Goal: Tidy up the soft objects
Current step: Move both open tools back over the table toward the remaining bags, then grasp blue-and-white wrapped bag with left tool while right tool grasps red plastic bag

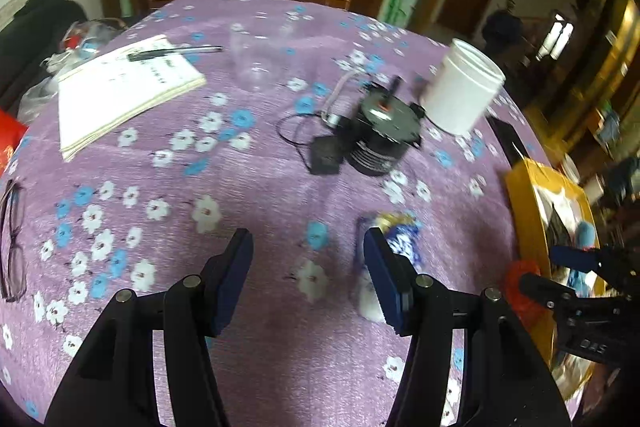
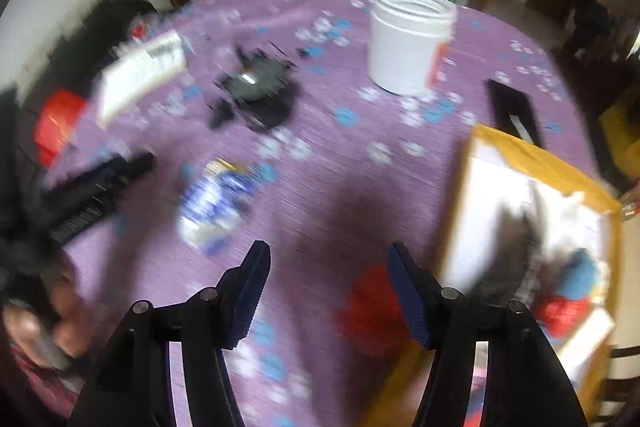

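A blue-and-white patterned soft pouch lies on the purple flowered tablecloth, just behind my left gripper's right finger. My left gripper is open above bare cloth with nothing between its jaws. At the right edge a yellow box holds several soft things, one blue and one red. A red fluffy object lies on the cloth by the box's near corner. In the blurred right wrist view my right gripper hangs open over the red fluffy object, which sits close to its right finger, unpressed. The pouch is to its left.
A white jar, a black round device with cable, a clear cup and a notebook with pen stand farther back. Glasses lie at the left edge. A person's hand holds the left gripper.
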